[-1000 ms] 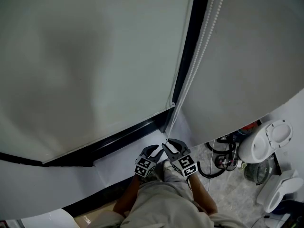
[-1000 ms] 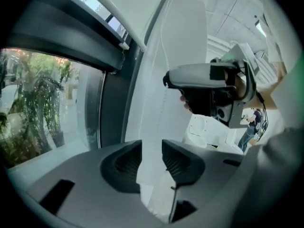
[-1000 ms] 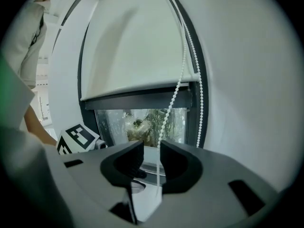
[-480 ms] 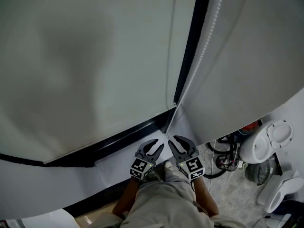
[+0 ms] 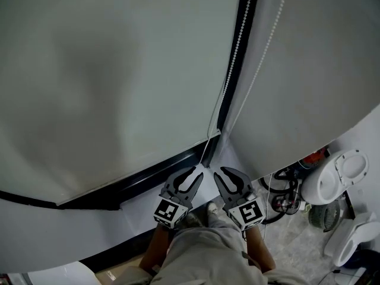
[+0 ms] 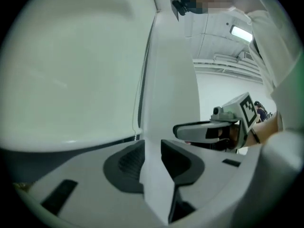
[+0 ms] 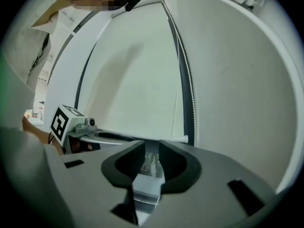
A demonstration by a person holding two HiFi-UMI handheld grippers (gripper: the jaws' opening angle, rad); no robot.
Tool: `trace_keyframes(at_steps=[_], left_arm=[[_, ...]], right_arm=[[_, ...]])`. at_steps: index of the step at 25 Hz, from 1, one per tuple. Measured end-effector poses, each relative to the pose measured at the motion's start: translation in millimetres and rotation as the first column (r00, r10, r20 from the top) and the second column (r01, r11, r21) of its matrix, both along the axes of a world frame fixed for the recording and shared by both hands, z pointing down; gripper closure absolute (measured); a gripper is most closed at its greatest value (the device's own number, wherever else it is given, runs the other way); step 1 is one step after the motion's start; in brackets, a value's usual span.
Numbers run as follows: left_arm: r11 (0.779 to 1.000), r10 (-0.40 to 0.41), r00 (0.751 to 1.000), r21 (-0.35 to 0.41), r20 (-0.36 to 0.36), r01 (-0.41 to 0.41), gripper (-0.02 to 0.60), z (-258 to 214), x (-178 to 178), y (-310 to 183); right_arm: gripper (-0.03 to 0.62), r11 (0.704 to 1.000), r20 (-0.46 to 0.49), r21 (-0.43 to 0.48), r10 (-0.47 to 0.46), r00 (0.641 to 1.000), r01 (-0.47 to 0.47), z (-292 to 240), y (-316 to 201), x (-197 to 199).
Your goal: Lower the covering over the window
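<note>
In the head view, the covering, a pale roller blind [image 5: 107, 70], is hanging nearly full length, its bottom bar [image 5: 136, 170] sitting just above the dark window frame [image 5: 148, 180], while the bead chain [image 5: 234, 58] is dangling along the black upright between this blind and the neighbouring one [image 5: 309, 70]. The left gripper [image 5: 189, 177] and right gripper [image 5: 228, 180] are hovering low, side by side near the chain's lower end. In the left gripper view, its jaws are closing with only the white wall showing through the gap. In the right gripper view, its jaws are closing too, with nothing gripped; the chain is hanging ahead of them, apart from the pads. The likely risk is that either gripper will close on air beside the thin, free-hanging chain, or catch the wrong strand and raise the blind instead.
</note>
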State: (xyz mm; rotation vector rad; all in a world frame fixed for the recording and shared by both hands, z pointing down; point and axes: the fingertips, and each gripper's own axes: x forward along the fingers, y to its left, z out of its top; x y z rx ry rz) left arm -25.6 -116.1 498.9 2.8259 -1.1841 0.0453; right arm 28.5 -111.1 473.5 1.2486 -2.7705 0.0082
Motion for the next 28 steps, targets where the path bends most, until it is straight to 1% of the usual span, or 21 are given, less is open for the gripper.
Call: trace_keyframes(at_steps=[5,13,22,28], left_arm=[[0.998,0.006,1.000,0.056,-0.006,-0.006,0.472,-29.1,0.8,3.8],[0.992,0.013,1.000,0.126,-0.011,-0.011,0.474,-56.4,6.7,6.5],[0.984,0.033,0.999,0.174,-0.006,-0.031,0.479,-73.7,12.2,8.9],[0.982,0.044,0.999,0.181,0.002,-0.043,0.480,-80.5,14.1,11.2]], right_arm=[[0.522,0.999,-0.068,0.042,0.011,0.998,-0.008,-7.4,2.4,-1.8],[0.531,0.998,-0.044,0.055,0.035,0.998,-0.032,-19.0,4.5,5.8],[0.534,0.995,-0.037,0.082,0.054,0.998,-0.051,-32.7,6.8,9.5],[0.536,0.994,-0.032,0.094,0.066,0.997,-0.063,-42.4,9.4,9.2]])
